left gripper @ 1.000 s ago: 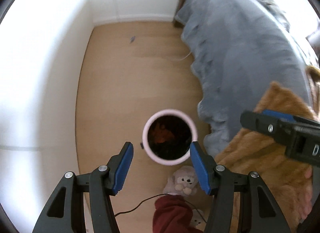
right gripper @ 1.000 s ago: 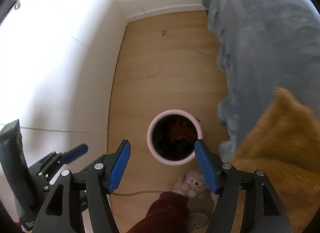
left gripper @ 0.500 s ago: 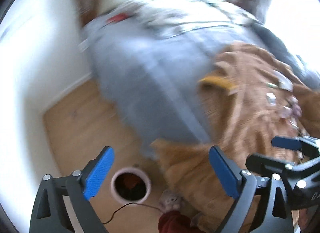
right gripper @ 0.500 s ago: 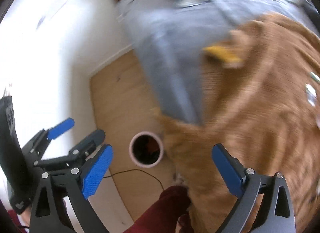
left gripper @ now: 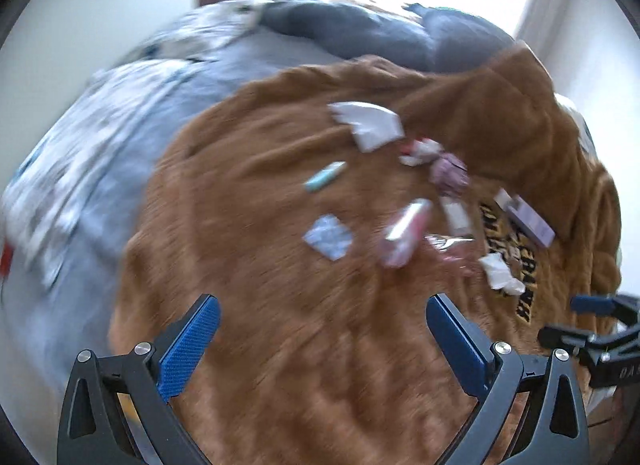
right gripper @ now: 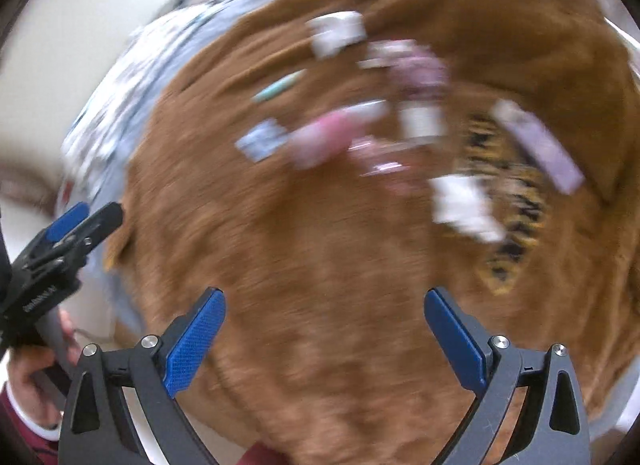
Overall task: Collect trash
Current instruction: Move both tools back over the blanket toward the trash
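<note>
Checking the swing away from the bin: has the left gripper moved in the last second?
Yes. The left gripper swung from the floor bin up over the fuzzy brown blanket.

The picture is blurry. The right hand-held gripper [right gripper: 324, 341] has its blue fingers [right gripper: 194, 341] wide apart, with nothing between them. Under it lies a fuzzy brown blanket [right gripper: 320, 245]. Bits of trash sit on the blanket: a white scrap [right gripper: 338, 33], a pink wrapper [right gripper: 328, 137], a small blue packet [right gripper: 262, 141] and a purple box [right gripper: 540, 145]. The left hand-held gripper [right gripper: 86, 221] shows at the left edge.

Scattered wrappers [left gripper: 329, 237] and tissues [left gripper: 501, 273] on blanket [left gripper: 280, 305], atop bedspread [left gripper: 100, 137] at left.
</note>
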The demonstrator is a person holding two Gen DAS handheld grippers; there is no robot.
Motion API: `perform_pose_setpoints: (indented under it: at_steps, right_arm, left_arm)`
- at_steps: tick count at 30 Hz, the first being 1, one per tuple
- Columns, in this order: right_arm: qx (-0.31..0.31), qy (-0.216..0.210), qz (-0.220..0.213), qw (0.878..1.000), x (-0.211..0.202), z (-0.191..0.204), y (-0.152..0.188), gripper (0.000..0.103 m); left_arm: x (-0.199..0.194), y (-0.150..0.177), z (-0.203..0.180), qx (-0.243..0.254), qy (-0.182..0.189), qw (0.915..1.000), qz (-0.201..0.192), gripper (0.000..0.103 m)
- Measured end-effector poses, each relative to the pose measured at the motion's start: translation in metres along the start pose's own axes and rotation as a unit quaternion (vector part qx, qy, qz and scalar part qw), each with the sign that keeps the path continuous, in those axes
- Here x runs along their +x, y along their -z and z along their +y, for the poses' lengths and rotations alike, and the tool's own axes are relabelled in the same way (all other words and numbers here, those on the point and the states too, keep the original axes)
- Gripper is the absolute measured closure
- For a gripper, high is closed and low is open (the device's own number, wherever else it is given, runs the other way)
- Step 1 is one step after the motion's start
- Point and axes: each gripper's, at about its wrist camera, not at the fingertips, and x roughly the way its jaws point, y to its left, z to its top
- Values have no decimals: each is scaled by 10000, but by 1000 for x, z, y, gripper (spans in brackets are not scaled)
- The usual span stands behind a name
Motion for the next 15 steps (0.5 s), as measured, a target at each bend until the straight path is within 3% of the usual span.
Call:
perform_pose_setpoints:
  at_steps: [3, 8, 12, 15]
  right_arm:
    - [282, 217, -24, 9994, 7, -49, -18, 4]
    - [544, 265, 224, 9979, 38, -104, -38, 4]
    - [678, 186, 407, 9967, 63, -127, -50, 4]
    - [377, 168, 526, 9978, 81, -128, -61, 4]
  left_arm:
    - [28, -18, -34, 361, 79, 9990, 238, 0]
    - [66, -32, -79, 496, 388, 9957, 676, 0]
    - [90, -31, -106, 609, 388, 9933, 901, 0]
    - [103, -29, -121, 664, 428, 9916, 1023, 0]
